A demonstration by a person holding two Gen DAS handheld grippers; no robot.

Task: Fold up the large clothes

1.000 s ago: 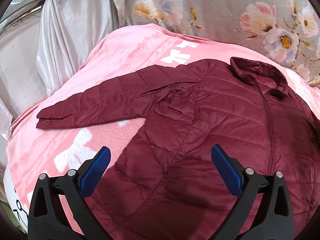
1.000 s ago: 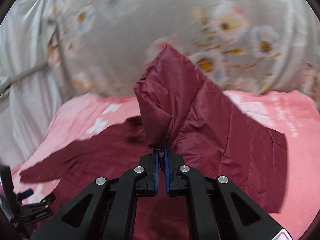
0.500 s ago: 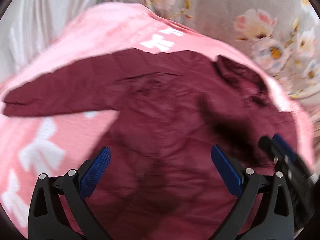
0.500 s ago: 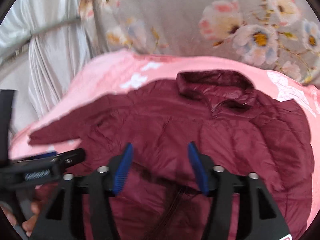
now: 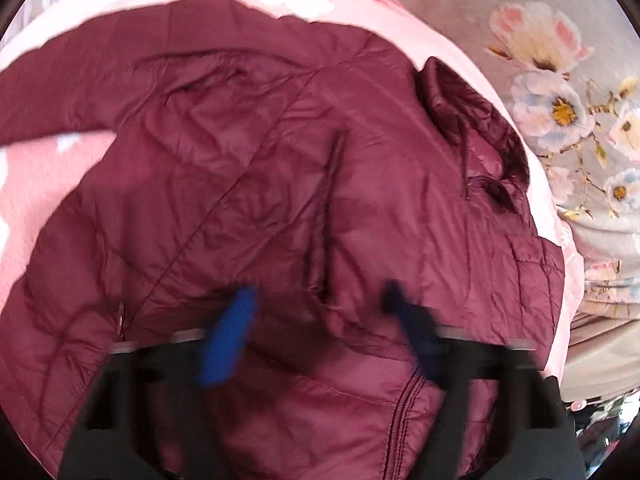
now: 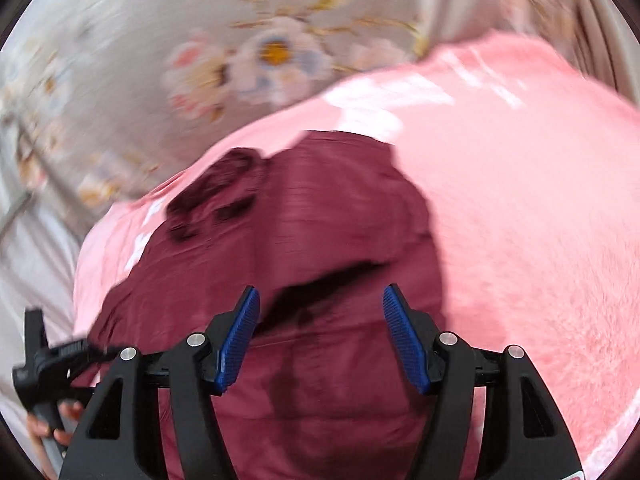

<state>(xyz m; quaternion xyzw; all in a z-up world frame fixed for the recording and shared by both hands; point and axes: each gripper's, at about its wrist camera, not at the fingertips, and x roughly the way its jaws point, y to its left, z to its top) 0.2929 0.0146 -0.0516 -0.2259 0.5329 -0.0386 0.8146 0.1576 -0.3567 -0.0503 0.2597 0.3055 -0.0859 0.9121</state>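
**Jacket flat on the blanket, both grippers above it**

Jacket first: the dark red quilted puffer jacket [image 5: 304, 184] lies spread on the pink fleece blanket with white shapes [image 6: 520, 208], zip side up, its collar [image 5: 472, 120] toward the grey floral fabric [image 5: 560, 92] behind. In your left wrist view one sleeve runs off to the left edge. Your left gripper [image 5: 316, 328] sits low over the jacket's front near the zip; its jaws have just been closing (the blue pads are smeared by motion), yet a gap remains and no cloth is pinched between them. Your right gripper [image 6: 320, 332] is spread apart over the jacket's lower half, holding nothing. Your fingers [image 6: 60, 424] on the other tool show at the lower left of the right view.
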